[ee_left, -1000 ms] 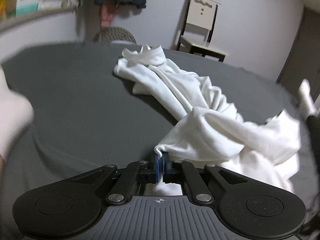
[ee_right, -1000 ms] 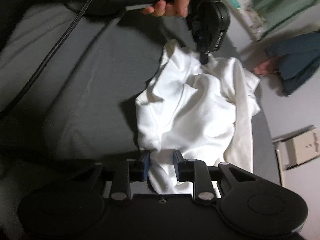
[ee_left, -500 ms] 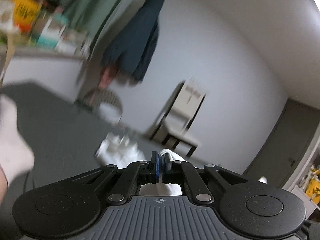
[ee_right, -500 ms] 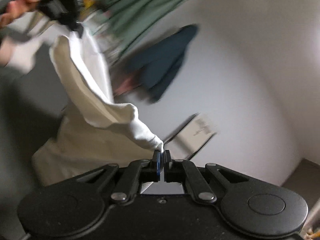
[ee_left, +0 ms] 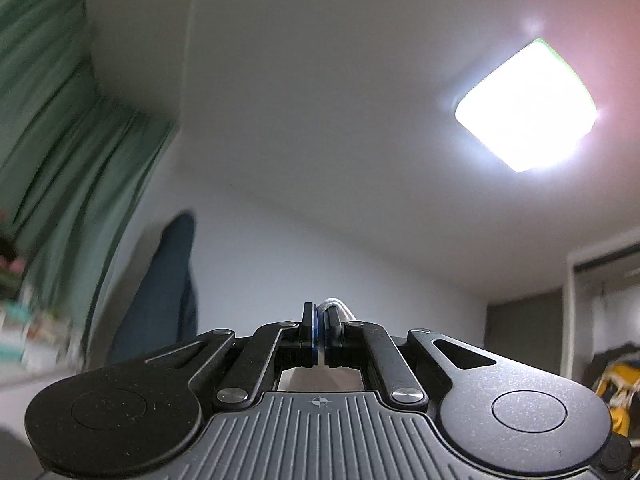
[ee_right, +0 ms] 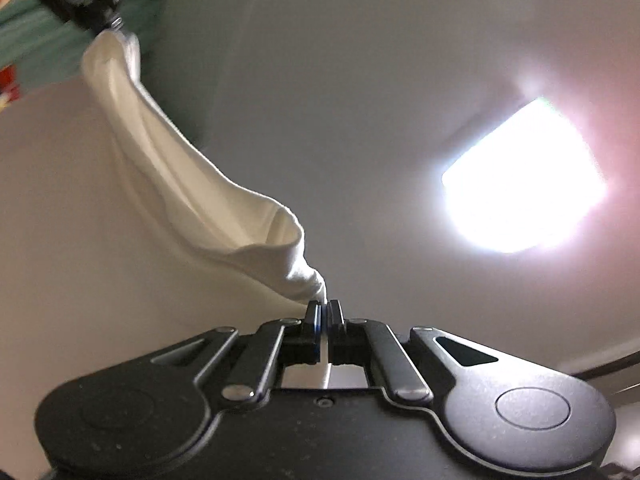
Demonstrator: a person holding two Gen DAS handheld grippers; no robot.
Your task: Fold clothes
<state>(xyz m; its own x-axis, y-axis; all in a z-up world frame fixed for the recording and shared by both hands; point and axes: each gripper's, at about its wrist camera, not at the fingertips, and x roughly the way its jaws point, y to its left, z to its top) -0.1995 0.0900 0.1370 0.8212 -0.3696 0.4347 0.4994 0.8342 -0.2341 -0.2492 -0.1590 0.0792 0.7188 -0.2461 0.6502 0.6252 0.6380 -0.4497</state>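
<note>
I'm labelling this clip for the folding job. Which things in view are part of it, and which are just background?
In the job:
white garment, stretched between both grippers
right gripper
left gripper

Background:
ceiling light
green curtain
dark blue coat hanging on the wall

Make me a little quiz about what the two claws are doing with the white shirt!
1. True or false: the right claw is shut on the white shirt.
2. What bright thing shows on the ceiling? A) a lamp B) a fan C) a window
3. Fill in: the left claw pinches a bit of ____ cloth.

Key: 1 true. 2 A, the lamp. 3 white.
</note>
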